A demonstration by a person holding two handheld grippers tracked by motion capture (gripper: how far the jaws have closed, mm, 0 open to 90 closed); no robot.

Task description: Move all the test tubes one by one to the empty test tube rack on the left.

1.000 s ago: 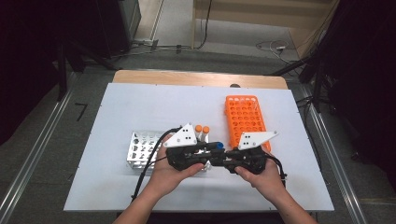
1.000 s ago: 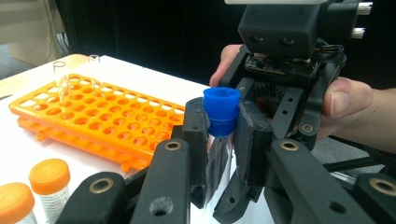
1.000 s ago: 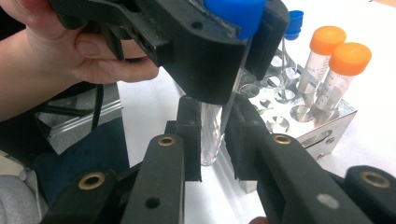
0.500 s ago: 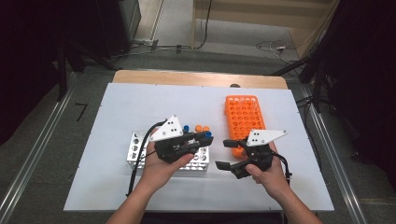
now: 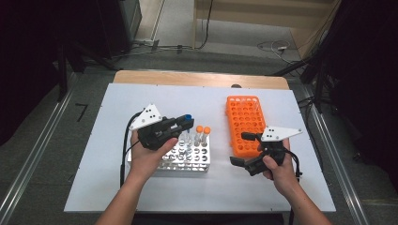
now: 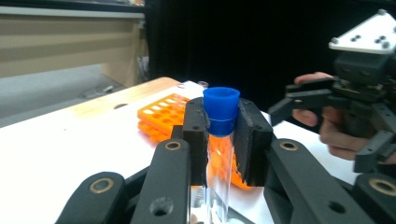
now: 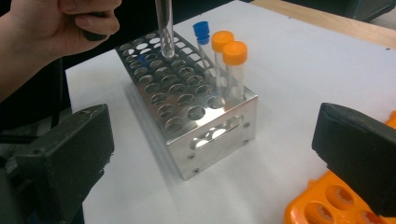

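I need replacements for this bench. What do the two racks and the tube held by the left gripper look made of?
Silver rack: likely aluminium, brushed sheen, screwed panels. Orange rack: probably moulded plastic, matte, uniform colour. Held tube: clear glass or plastic, can't tell; blue cap looks plastic.

the metal rack (image 5: 187,157) sits on the counter (image 5: 112,187). right of the metal rack lies the plastic rack (image 5: 246,124). three capped tubes (image 5: 202,136) stand in the metal rack's far right corner.
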